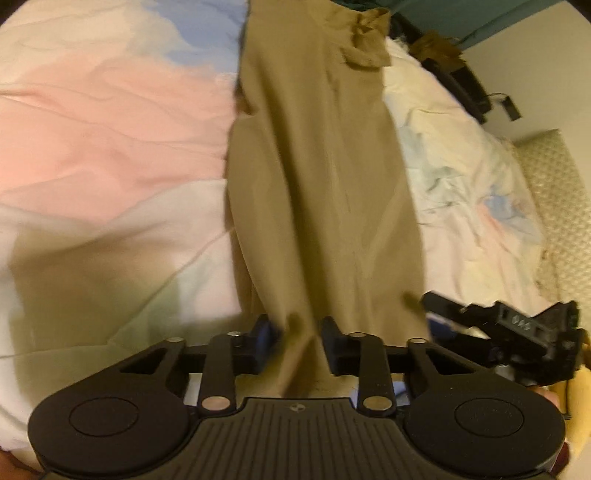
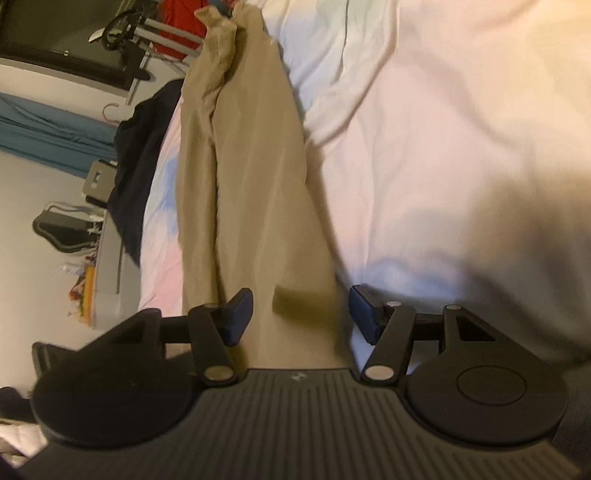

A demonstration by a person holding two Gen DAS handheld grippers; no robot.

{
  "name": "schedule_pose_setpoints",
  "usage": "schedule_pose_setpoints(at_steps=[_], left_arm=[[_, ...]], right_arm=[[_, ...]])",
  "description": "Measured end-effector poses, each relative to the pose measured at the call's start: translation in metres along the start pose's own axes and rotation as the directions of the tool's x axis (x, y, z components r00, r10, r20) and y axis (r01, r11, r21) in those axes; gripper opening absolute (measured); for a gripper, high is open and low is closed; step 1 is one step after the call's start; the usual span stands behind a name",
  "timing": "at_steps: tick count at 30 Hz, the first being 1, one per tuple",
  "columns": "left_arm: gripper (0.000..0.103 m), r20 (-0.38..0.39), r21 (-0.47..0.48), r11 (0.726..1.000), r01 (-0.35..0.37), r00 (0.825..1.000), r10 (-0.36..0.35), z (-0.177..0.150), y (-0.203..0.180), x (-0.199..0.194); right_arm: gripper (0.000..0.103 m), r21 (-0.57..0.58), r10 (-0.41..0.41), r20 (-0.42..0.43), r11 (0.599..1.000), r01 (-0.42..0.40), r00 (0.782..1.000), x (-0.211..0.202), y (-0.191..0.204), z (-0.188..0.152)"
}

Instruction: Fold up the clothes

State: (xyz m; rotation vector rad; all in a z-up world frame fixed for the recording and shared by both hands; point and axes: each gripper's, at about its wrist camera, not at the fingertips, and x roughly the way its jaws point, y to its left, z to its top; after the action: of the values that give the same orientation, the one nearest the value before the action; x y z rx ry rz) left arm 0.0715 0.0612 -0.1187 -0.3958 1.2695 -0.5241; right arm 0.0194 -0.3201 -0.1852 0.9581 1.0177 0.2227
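Observation:
Tan trousers (image 1: 317, 177) lie stretched lengthwise on the pastel bedsheet (image 1: 103, 122), their crumpled far end (image 1: 365, 40) at the top. My left gripper (image 1: 299, 343) sits over the near end with its jaws narrowly apart. A fold of the tan cloth runs between them, and I see no pad pressing on it. In the right wrist view the same trousers (image 2: 251, 177) run away from my right gripper (image 2: 301, 317). It is open wide and straddles the near end of the cloth without touching it. The right gripper's black body (image 1: 517, 332) shows at the right of the left wrist view.
A dark garment (image 2: 140, 158) hangs over the bed's left edge. A quilted cream cover (image 1: 554, 206) lies by the bed's right side. Beyond the bed are a red item (image 2: 181, 22), a metal rack and a teal curtain (image 2: 48, 133).

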Motion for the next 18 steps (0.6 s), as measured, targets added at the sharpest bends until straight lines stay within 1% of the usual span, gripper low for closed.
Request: schedule_pose_setpoints(at_steps=[3,4,5,6,7,8,9,11,16,18], left_arm=[[0.024,-0.005,0.017,0.999,0.050,0.999,-0.050,-0.005,-0.002,0.003],[0.024,-0.010,0.014,0.999,0.049,0.999,-0.049,-0.004,-0.003,0.007],[0.026,-0.015,0.009,0.999,0.044,0.999,-0.044,-0.003,-0.003,0.012],[0.027,-0.020,0.005,0.999,0.039,0.999,-0.039,-0.002,-0.004,0.017],[0.030,-0.025,0.001,0.999,0.034,0.999,-0.034,-0.001,-0.005,0.021],[0.035,-0.036,-0.010,1.000,0.014,0.999,-0.015,0.001,-0.005,0.027],[0.036,-0.048,-0.022,1.000,-0.008,0.999,0.007,0.002,-0.004,0.033],[0.049,-0.070,-0.030,0.999,-0.044,0.997,0.042,0.003,-0.002,0.039],[0.050,-0.110,-0.013,0.996,-0.085,0.990,0.083,0.002,-0.005,0.050],[0.048,-0.111,-0.014,0.996,-0.087,0.990,0.085,0.002,-0.005,0.050]], right_arm=[[0.061,-0.011,0.028,-0.027,1.000,-0.028,0.999,-0.005,0.002,-0.010],[0.060,-0.018,0.039,-0.032,0.999,-0.039,0.999,-0.006,0.004,-0.014],[0.058,-0.029,0.042,-0.034,0.999,-0.043,0.999,-0.007,0.005,-0.017],[0.052,-0.042,0.040,-0.035,0.998,-0.041,0.999,-0.007,0.007,-0.020],[0.050,-0.064,0.024,-0.031,0.998,-0.026,0.999,-0.007,0.009,-0.022],[0.050,-0.084,0.006,-0.027,0.996,-0.008,1.000,-0.006,0.012,-0.023],[0.050,-0.098,-0.013,-0.023,0.995,0.010,1.000,-0.005,0.014,-0.024],[0.050,-0.119,-0.042,-0.021,0.992,0.039,0.999,-0.002,0.017,-0.026],[0.050,-0.178,-0.073,-0.035,0.982,0.065,0.997,0.007,0.023,-0.033],[0.050,-0.205,-0.075,-0.051,0.977,0.063,0.996,0.010,0.026,-0.036]])
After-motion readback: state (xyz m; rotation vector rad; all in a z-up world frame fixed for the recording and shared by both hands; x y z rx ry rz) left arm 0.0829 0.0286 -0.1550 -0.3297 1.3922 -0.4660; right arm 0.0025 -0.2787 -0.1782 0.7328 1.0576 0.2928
